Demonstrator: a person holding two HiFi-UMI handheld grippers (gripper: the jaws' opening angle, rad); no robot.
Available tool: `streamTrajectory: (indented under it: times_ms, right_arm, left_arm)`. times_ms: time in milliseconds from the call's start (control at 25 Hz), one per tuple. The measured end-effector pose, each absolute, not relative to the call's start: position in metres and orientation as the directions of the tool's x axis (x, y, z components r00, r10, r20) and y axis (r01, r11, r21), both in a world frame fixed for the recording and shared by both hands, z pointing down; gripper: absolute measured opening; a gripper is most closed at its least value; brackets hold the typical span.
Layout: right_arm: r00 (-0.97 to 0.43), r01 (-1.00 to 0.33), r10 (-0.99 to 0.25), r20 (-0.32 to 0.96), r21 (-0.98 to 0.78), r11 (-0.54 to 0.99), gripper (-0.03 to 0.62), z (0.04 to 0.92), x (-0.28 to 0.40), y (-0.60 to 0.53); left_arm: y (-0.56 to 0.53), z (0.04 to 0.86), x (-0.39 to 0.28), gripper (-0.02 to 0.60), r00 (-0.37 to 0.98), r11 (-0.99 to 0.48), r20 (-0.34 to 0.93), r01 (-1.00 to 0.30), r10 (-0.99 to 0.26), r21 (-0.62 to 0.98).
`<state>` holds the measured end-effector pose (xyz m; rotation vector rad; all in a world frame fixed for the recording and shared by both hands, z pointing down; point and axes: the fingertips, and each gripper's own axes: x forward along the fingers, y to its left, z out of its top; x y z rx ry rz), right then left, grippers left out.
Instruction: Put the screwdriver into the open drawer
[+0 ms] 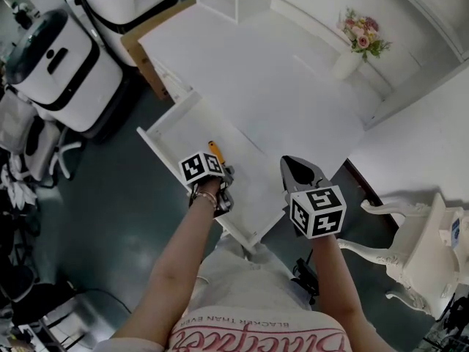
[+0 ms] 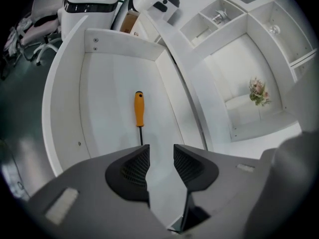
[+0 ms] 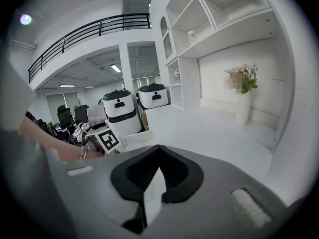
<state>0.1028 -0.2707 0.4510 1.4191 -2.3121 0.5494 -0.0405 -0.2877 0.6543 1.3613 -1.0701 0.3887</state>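
Observation:
The screwdriver (image 2: 139, 109), with an orange handle and a thin dark shaft, lies flat on the floor of the open white drawer (image 2: 64, 108). In the head view the screwdriver's handle (image 1: 214, 151) shows in the drawer (image 1: 157, 142) just beyond the left gripper's marker cube (image 1: 201, 167). My left gripper (image 2: 161, 159) hovers over the drawer's near end, open, with nothing between its jaws; the shaft's tip lies just ahead of the left jaw. My right gripper (image 1: 295, 169) is held over the desk's edge to the right of the drawer, shut and empty, with jaws meeting in the right gripper view (image 3: 157, 154).
The drawer sticks out from a white desk (image 1: 278, 86) over a dark floor. A vase of flowers (image 1: 357, 44) stands at the desk's far right. Two white machines (image 1: 62, 72) stand at the back left, and a white chair (image 1: 421, 259) stands at the right.

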Motion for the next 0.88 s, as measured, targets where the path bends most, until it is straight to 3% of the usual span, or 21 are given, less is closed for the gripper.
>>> streamTrajectory:
  times_ms: [280,880]
  right_arm:
    - [-0.475,-0.877,-0.746,0.467,-0.178,0.447,0.002,0.436,0.096,-0.271]
    - [-0.493,-0.861,-0.774,0.397,-0.093,0.501,0.002,0.401,0.087,-0.282]
  left_arm:
    - [-0.288,0.629,-0.044,0.172,0.486,0.132,0.795,-0.818,-0.364,0.560]
    - [-0.300,0.564,-0.069,0.147,0.397,-0.065,0.745,-0.899,-0.535,0.432]
